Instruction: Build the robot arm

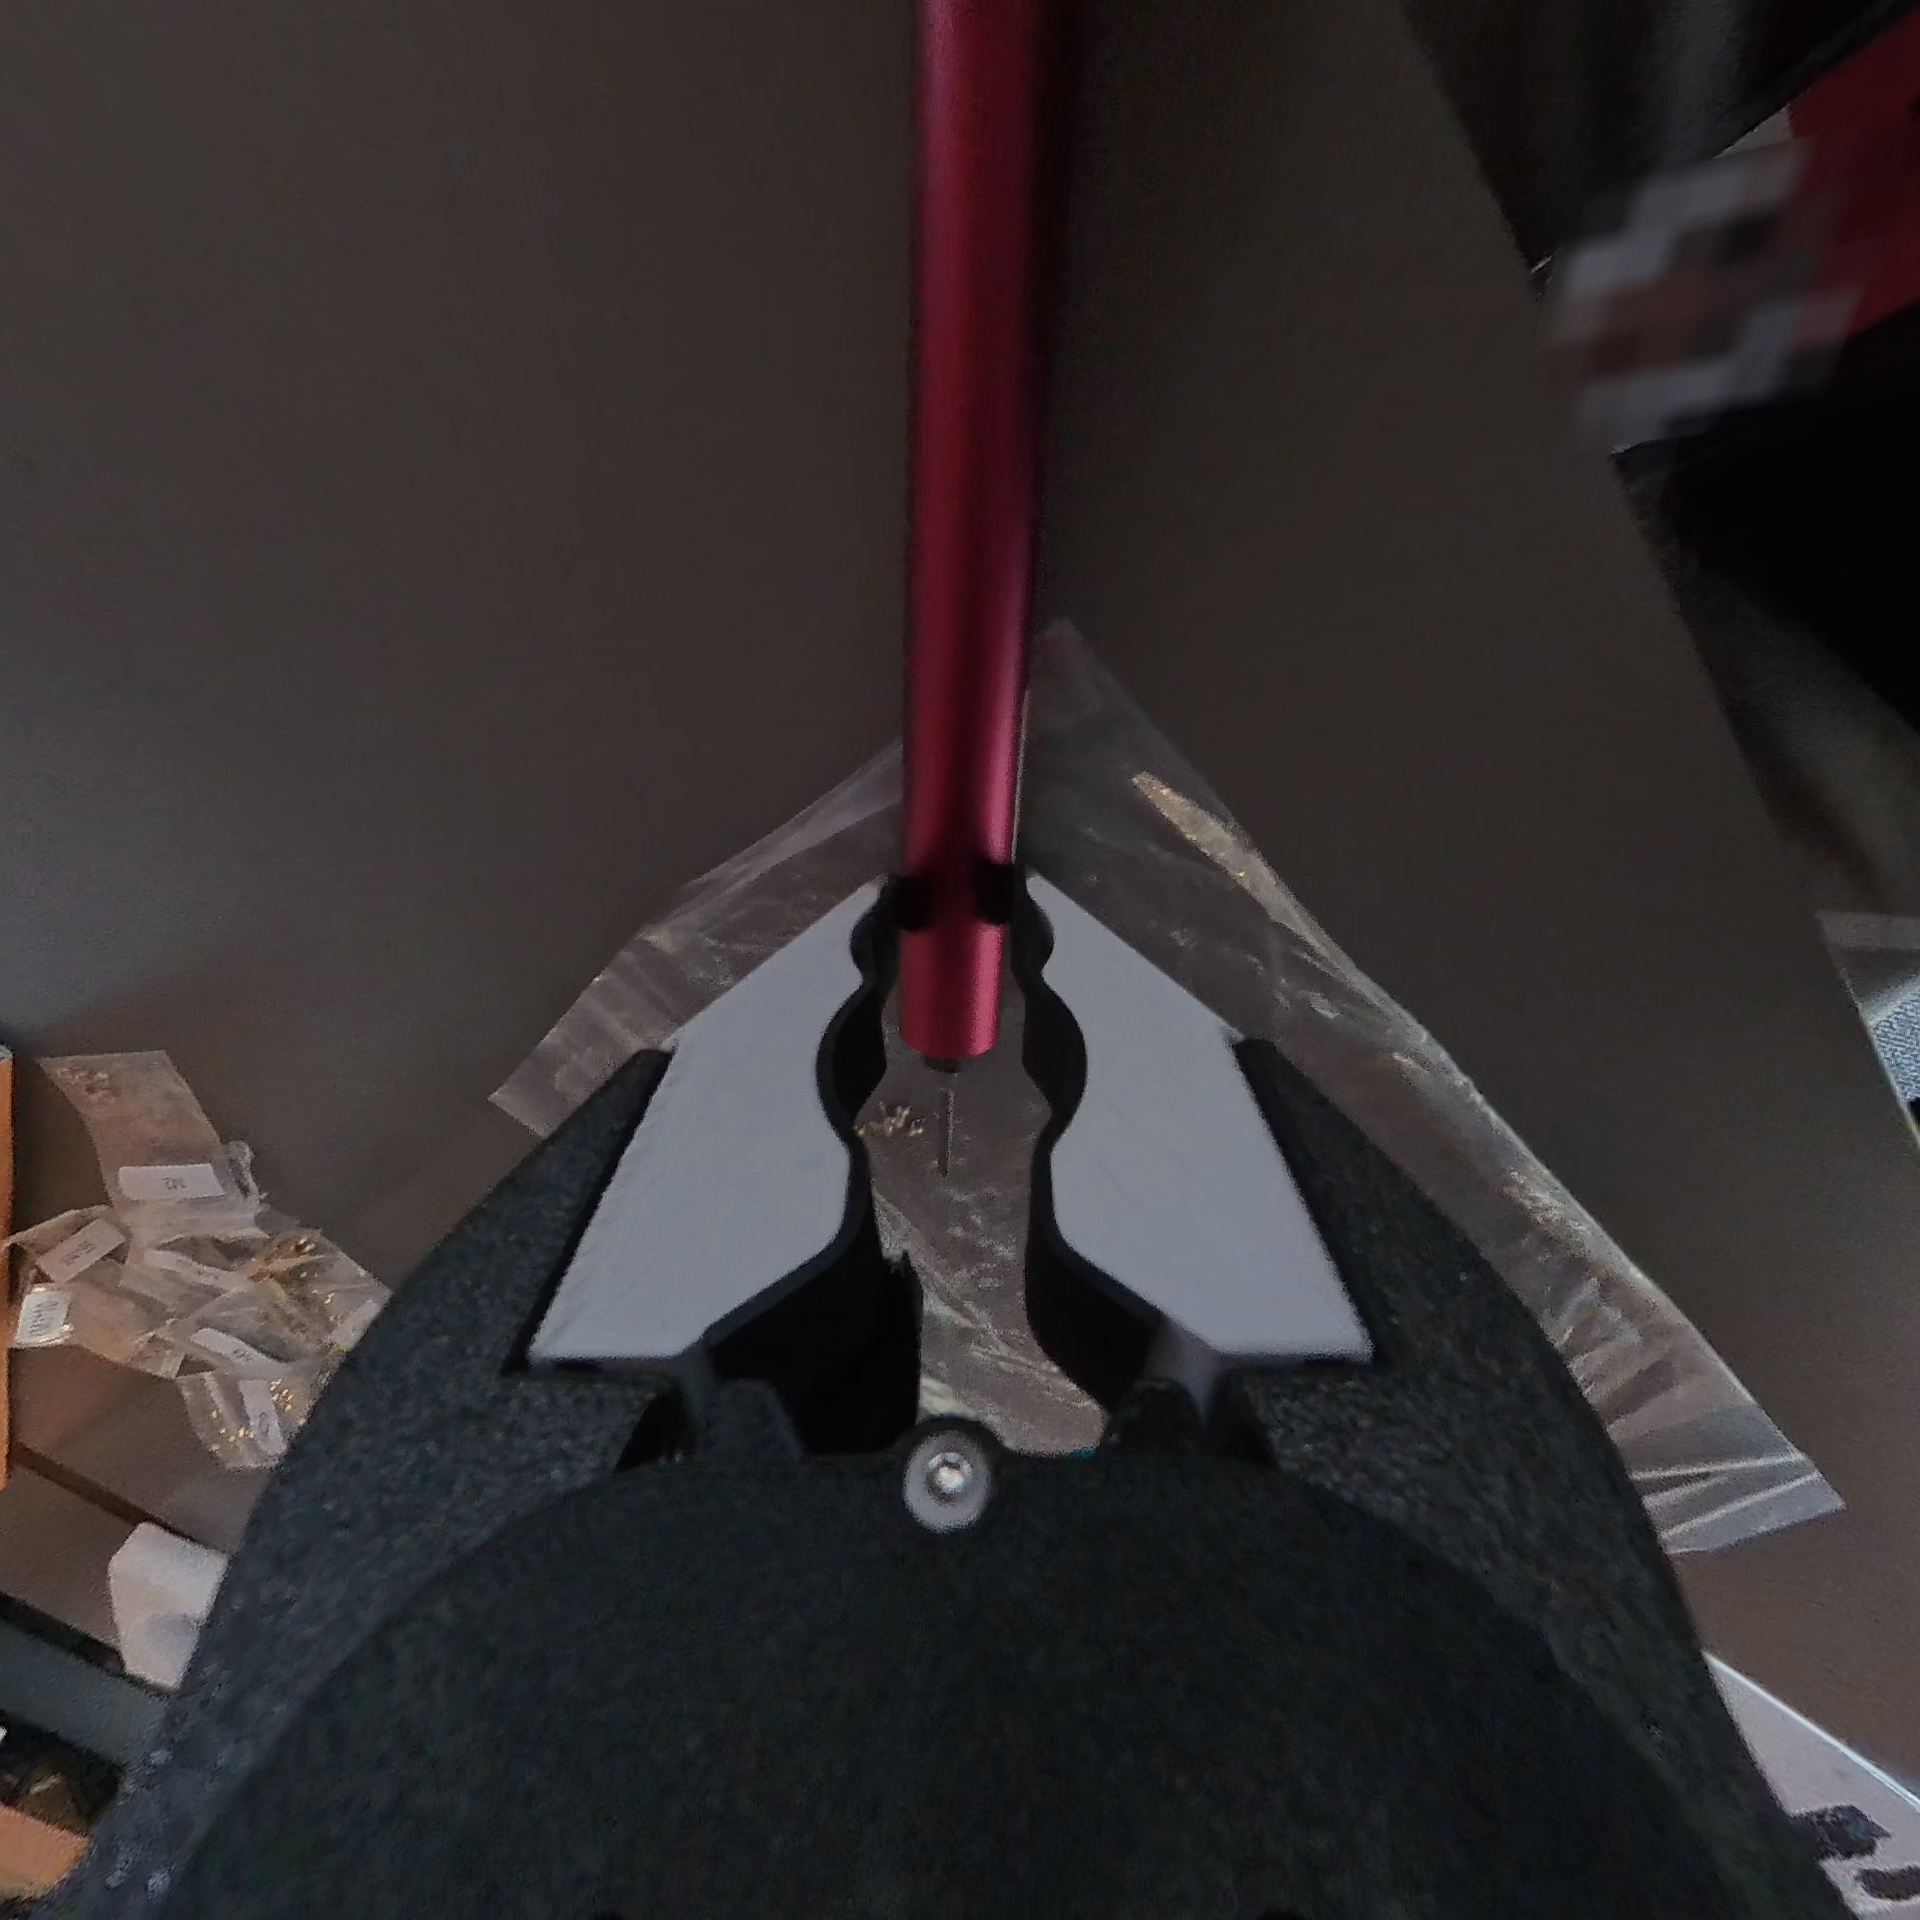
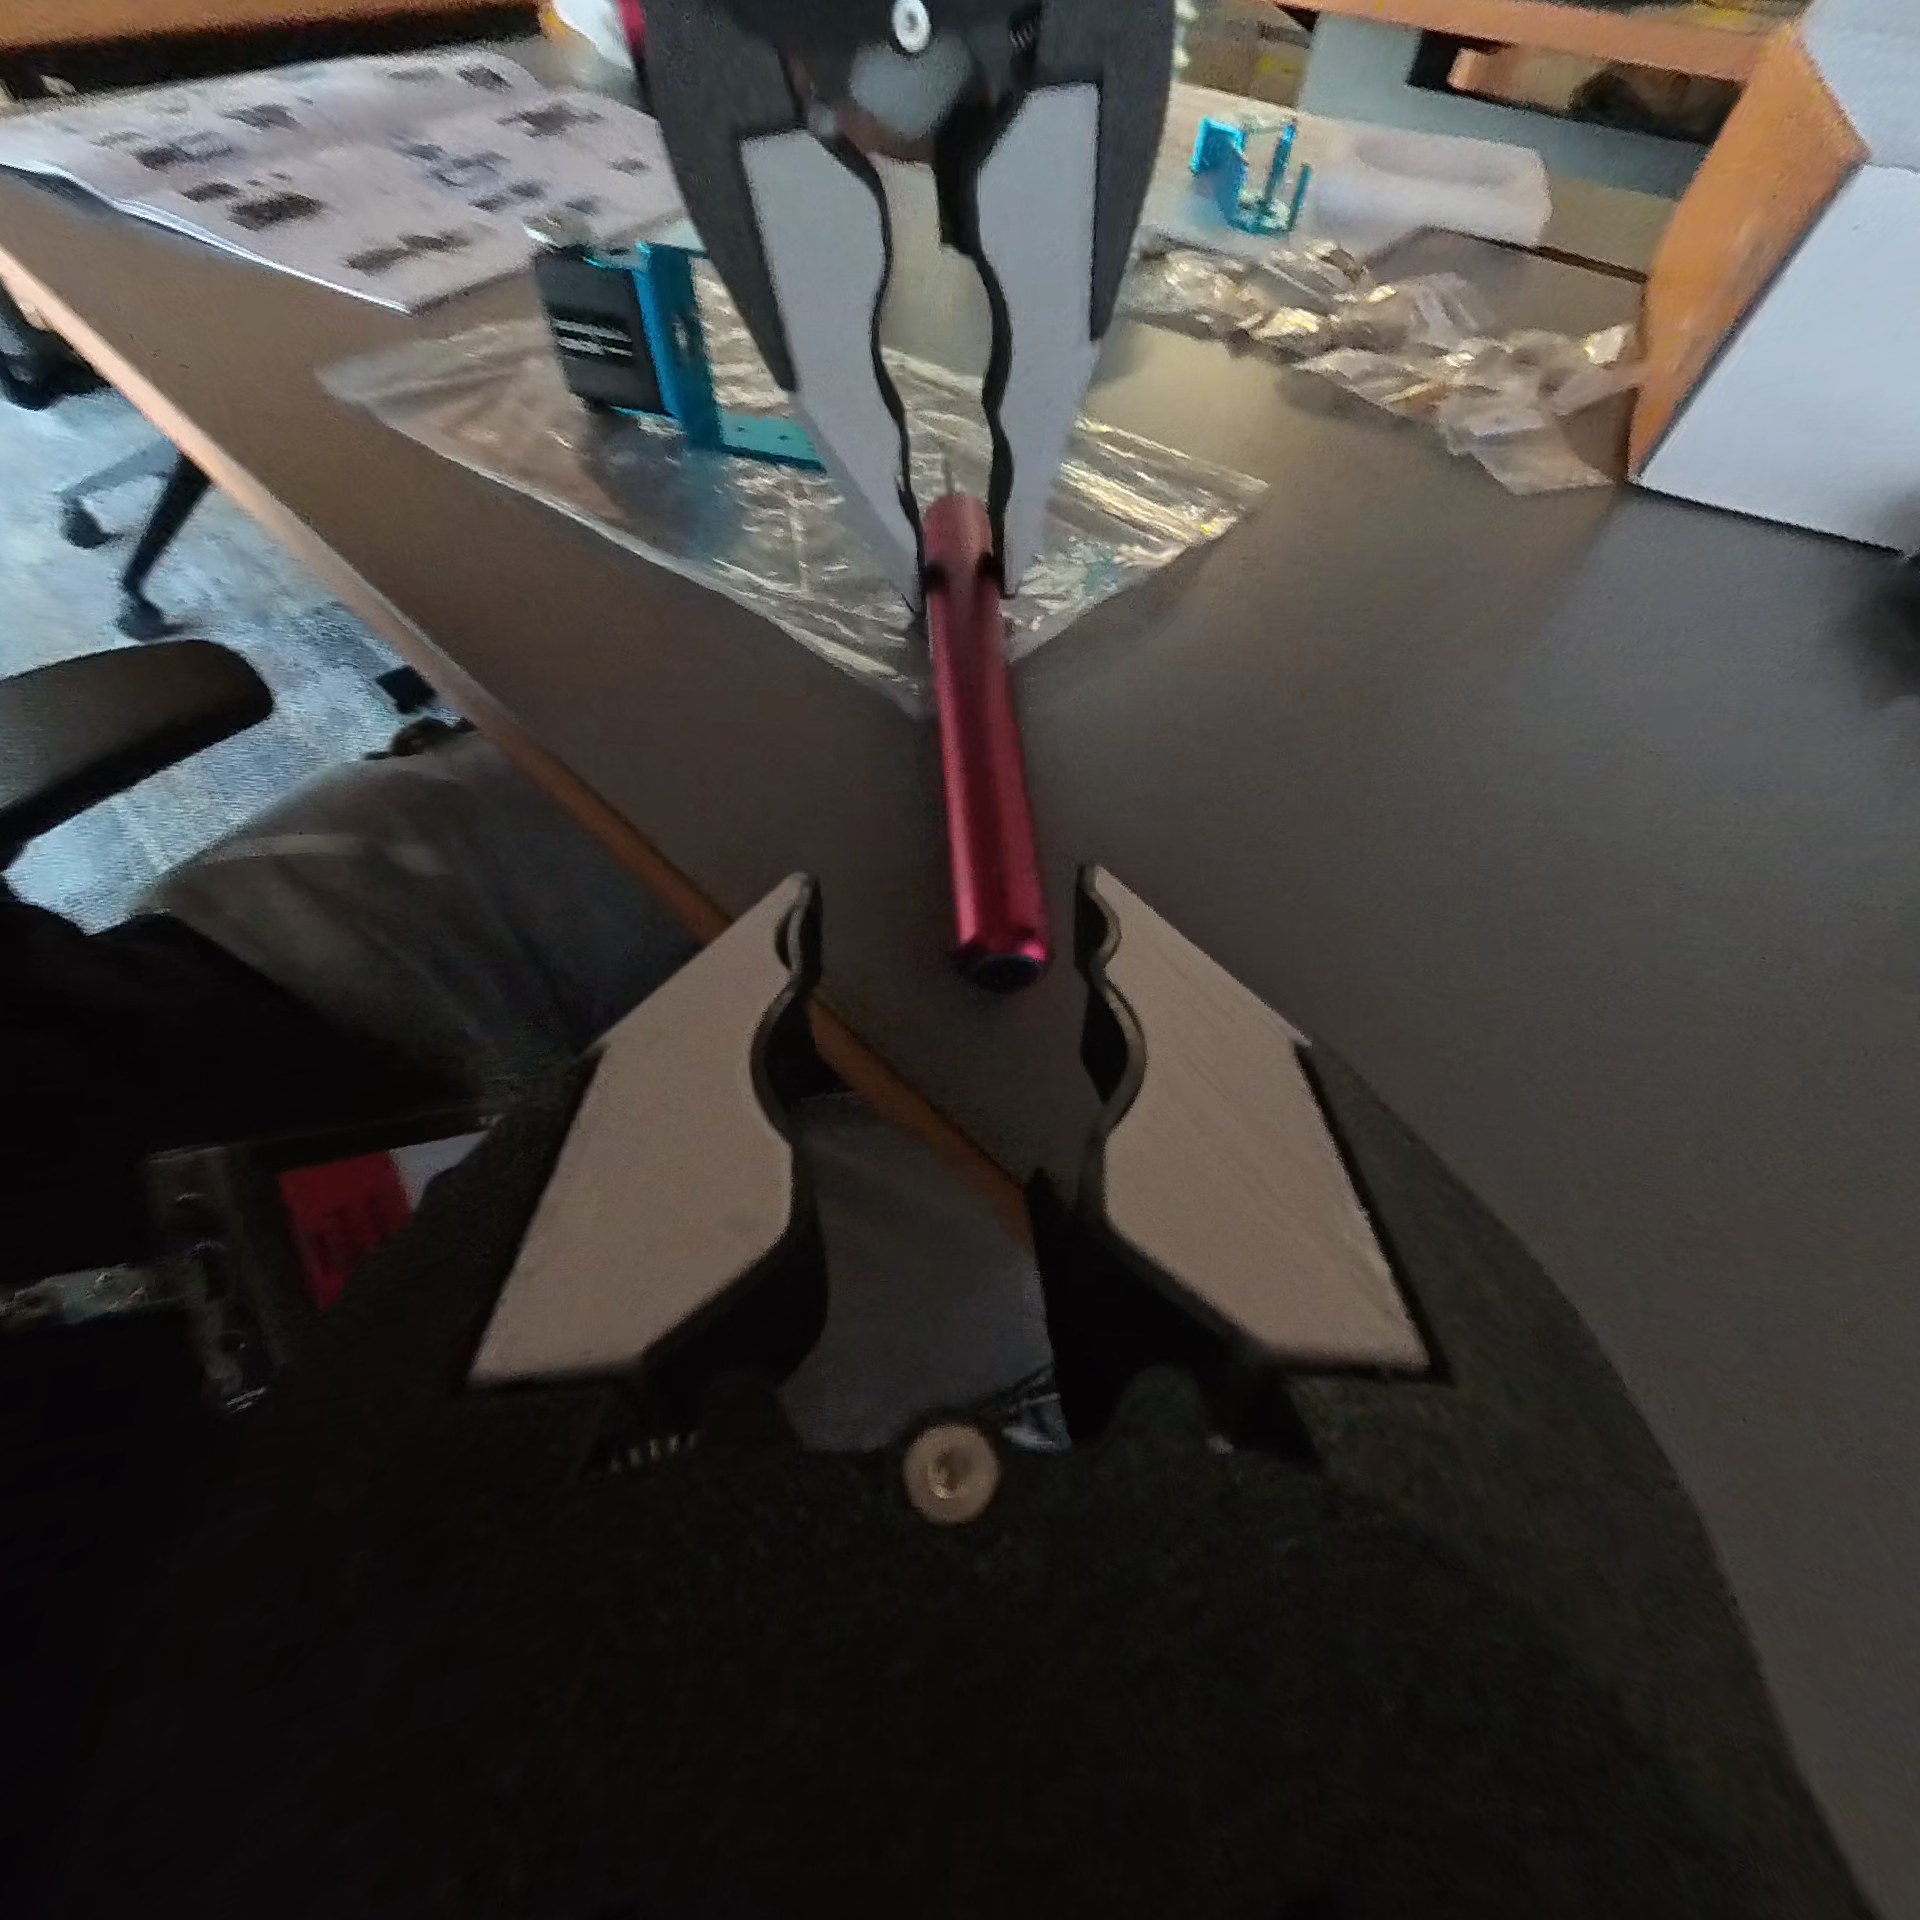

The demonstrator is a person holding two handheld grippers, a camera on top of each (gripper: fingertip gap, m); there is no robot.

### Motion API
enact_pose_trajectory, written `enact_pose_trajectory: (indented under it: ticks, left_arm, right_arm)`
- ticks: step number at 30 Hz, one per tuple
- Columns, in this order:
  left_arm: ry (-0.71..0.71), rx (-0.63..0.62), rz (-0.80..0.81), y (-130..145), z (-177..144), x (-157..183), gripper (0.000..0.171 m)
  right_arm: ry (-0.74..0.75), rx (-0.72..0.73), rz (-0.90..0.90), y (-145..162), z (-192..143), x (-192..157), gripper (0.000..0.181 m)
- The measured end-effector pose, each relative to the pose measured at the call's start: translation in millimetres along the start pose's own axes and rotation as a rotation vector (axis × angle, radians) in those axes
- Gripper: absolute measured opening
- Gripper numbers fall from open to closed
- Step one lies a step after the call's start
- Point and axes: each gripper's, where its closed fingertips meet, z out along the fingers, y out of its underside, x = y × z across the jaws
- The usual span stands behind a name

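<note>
My left gripper (image 1: 951, 902) is shut on a red metal screwdriver (image 1: 971, 499) near its bit end. The thin bit points back toward the camera, over a clear plastic sheet (image 1: 1247, 935). The handle sticks out forward above the grey table (image 1: 416, 520). In the right wrist view the same left gripper (image 2: 961, 582) comes down from the top and holds the red screwdriver (image 2: 987, 790). The handle's butt end points at my right gripper (image 2: 948, 914). My right gripper is open and empty. Its fingertips stand either side of the butt end, not touching it.
A blue metal bracket with a black block (image 2: 634, 332) stands on the plastic sheet (image 2: 1122, 488). Small bags of hardware (image 2: 1403, 343) (image 1: 177, 1278) lie farther off, beside a cardboard box (image 2: 1745, 260). A printed paper sheet (image 2: 343, 156), another blue part (image 2: 1252, 171) and an office chair (image 2: 114, 717) also show. Left tips to right tips: about 12 cm.
</note>
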Motion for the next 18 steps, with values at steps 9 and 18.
enact_pose_trajectory:
  ticks: [9,18]
  left_arm:
    - [-0.117,0.042,0.08,-16.4,-32.3,-11.4,0.019]
    - [-0.225,0.032,0.116,-24.6,-36.7,-2.5,0.019]
  right_arm:
    - [0.064,-0.131,-0.027,4.1,22.2,15.7,0.028]
    - [0.101,-0.222,-0.198,6.7,28.5,14.7,0.021]
